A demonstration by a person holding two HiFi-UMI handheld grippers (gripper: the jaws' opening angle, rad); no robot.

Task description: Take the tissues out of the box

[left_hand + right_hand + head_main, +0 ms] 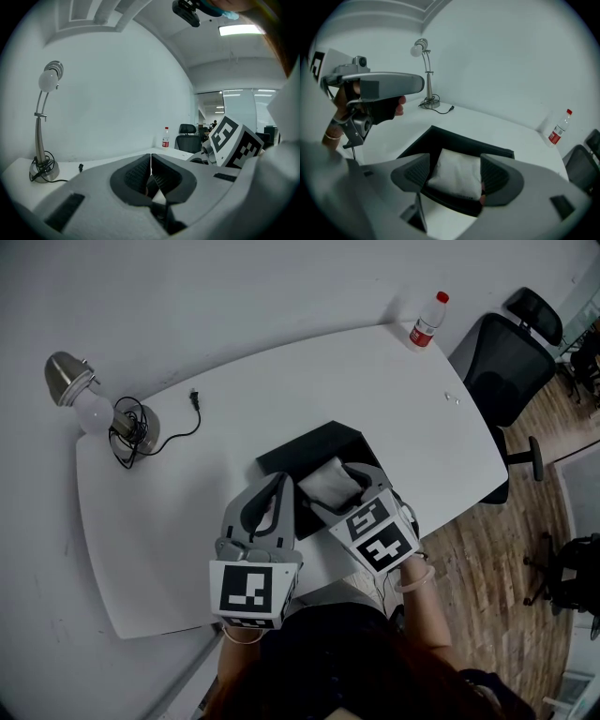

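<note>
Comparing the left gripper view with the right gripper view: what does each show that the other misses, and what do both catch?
Only the left gripper view: the left hand-held gripper with its jaws shut together and nothing between them, a marker cube beside it, and a ceiling light. Only the right gripper view: the right hand-held gripper, open, one jaw on each side of the white tissue pack in the black box. Both: the desk lamp, the red-capped bottle and the white table.

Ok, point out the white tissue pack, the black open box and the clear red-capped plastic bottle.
White tissue pack (457, 172): right gripper view, middle of its top.
Black open box (307, 450): head view, its far side.
Clear red-capped plastic bottle (427, 325): head view, its body.
</note>
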